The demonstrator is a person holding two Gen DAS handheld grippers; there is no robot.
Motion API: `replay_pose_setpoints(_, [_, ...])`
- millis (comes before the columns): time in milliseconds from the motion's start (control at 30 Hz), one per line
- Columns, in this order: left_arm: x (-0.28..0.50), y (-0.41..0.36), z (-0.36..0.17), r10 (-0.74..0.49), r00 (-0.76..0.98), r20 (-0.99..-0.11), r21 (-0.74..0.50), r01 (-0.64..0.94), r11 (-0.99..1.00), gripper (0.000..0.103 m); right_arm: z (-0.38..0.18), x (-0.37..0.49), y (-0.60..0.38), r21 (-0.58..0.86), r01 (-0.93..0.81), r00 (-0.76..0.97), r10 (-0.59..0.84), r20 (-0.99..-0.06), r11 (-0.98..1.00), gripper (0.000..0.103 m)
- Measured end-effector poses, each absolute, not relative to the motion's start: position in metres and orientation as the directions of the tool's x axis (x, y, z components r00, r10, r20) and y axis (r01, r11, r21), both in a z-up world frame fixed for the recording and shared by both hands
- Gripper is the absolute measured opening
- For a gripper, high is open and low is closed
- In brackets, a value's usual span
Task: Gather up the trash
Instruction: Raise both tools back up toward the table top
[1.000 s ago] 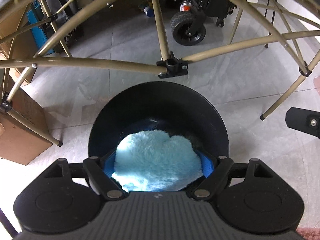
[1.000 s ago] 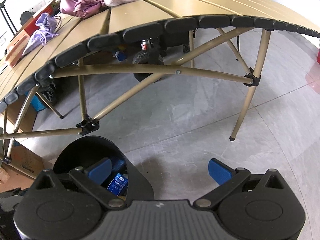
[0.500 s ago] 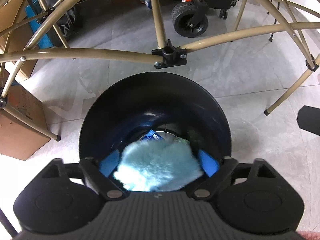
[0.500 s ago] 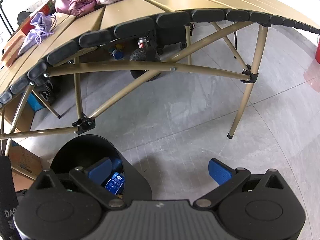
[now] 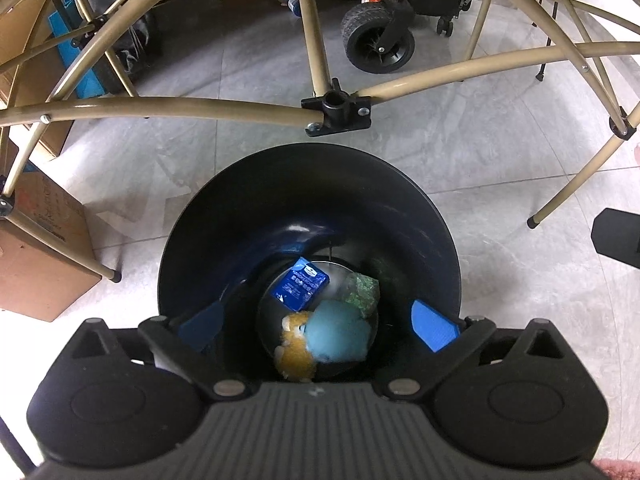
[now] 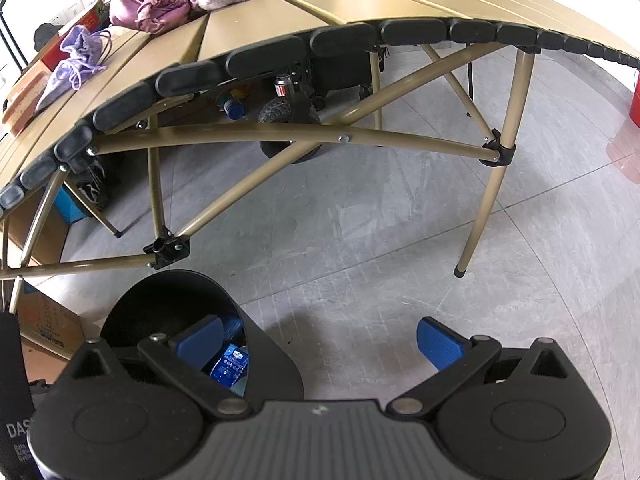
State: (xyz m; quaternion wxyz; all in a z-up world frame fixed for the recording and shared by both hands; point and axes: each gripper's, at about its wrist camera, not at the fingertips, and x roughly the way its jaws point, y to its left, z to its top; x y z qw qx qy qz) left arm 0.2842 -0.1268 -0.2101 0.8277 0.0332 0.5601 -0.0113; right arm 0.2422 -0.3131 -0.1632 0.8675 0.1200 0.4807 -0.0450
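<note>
Trash is being collected fine: blue fluff (image 5: 338, 334) is lying in the bin (image 5: 308, 184), dropped by the left gripper (image 5: 316, 326), jaws just opened wide. Right gripper (image 6: 320, 340) is being held spread, empty. Table (image 6: 280, 12) clutter is maybe being left.

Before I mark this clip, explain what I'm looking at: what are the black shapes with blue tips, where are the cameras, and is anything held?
No robot here: a person carries a hand-held claw in each hand, each with a fisheye camera looking along its two blue-padded fingers. The left view looks straight down into a black bin. The left claw has just been opening and stands wide with nothing between its pads. At the bin's bottom lie a light blue fluffy item, an orange fluffy item, a blue packet and a green item. The right view shows the right claw, open and empty above the grey floor, beside the same bin. Behind stands a tan folding table with purple pouches on top.
</note>
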Motion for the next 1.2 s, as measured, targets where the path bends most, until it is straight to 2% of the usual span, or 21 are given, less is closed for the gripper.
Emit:
replay_pose_setpoints(300, [0.282,-0.123,-0.206,0.01,0.381,-0.925,0.033,0.055,0.998,0.103,-0.163,0.242,-0.314,0.167,0.192,0.536,0.039,-0.844,0.967,0.103])
replay_pose_setpoints(567, [0.273,-0.115,-0.179,-0.037,0.442,-0.896,-0.006,0.071,0.997,0.103,-0.151,0.237,-0.315,0.192,0.172,0.565,0.062,-0.823,0.966,0.103])
replay_pose_setpoints(1200, [0.243,-0.079,-0.106,-0.084,0.648,-0.757,-0.041,0.081,0.996,0.103,-0.089,0.212,-0.312,0.249,0.053,0.686,0.146,-0.712,0.967,0.103])
